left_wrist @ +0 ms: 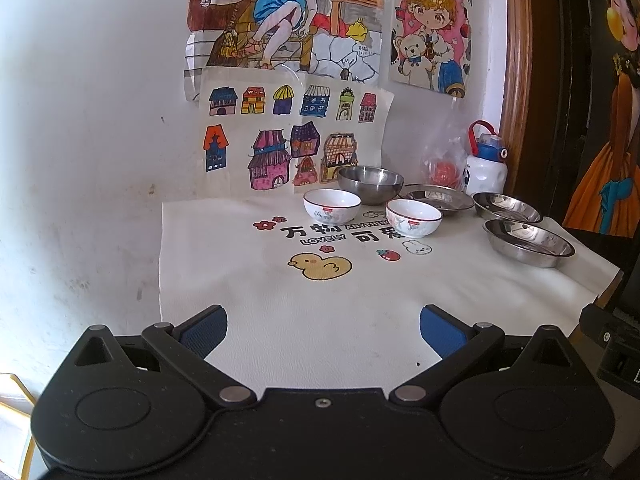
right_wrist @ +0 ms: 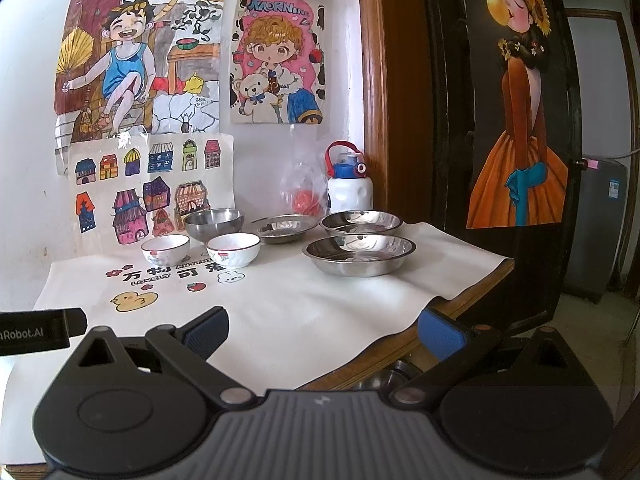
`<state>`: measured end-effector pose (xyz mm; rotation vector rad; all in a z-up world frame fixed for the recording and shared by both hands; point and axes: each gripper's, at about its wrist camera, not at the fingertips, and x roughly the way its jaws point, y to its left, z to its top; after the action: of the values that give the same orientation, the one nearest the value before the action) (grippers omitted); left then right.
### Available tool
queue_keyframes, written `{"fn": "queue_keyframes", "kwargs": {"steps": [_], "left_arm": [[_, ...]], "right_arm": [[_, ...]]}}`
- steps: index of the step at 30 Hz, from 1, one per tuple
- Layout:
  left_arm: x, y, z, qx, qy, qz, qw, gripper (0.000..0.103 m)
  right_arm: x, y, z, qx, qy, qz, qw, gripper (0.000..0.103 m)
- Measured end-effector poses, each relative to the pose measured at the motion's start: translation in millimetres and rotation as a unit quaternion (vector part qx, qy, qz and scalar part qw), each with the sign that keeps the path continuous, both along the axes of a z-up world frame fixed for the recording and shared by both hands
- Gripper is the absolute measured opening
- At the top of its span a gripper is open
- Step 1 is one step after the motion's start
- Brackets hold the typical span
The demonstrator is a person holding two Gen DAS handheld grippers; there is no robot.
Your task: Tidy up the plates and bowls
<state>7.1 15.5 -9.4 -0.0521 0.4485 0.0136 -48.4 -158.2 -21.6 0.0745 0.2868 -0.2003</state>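
Both the left gripper [left_wrist: 323, 330] and right gripper [right_wrist: 323, 330] are held spread wide, grasping nothing, at the near edge. Two ceramic bowls [right_wrist: 165, 249], a steel bowl [right_wrist: 214, 224] and three steel plates [right_wrist: 359, 255] are set far on the printed mat [right_wrist: 280, 300]; what is possibly fruit is bagged [right_wrist: 305, 196] behind.

2 ceramic bowls [right_wrist: 200, 250] left of 3 plates [right_wrist: 359, 254].

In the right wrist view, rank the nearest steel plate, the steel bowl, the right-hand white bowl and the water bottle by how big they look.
1. Nearest steel plate, widest, though it also sits closest to the camera.
2. Water bottle and steel bowl: too alike to rank; one tall, one wide.
3. Right-hand white bowl, slightly smaller.
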Motion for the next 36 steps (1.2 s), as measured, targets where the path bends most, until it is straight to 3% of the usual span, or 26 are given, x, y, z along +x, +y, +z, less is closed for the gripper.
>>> {"fn": "queue_keyframes", "kwargs": {"steps": [17, 36], "left_arm": [[26.2, -8.8, -1.7, -0.004, 0.021, -0.023, 0.9995, 0.102], [115.6, -72.4, 18.8, -0.023, 0.033, -0.102, 0.994, 0.102]], "right_arm": [[21.8, -9.6, -11.4, 0.01, 0.017, 0.005, 1.0, 0.103], [92.5, -79.8, -14.6, 0.021, 0.001, -0.021, 1.0, 0.103]]}}
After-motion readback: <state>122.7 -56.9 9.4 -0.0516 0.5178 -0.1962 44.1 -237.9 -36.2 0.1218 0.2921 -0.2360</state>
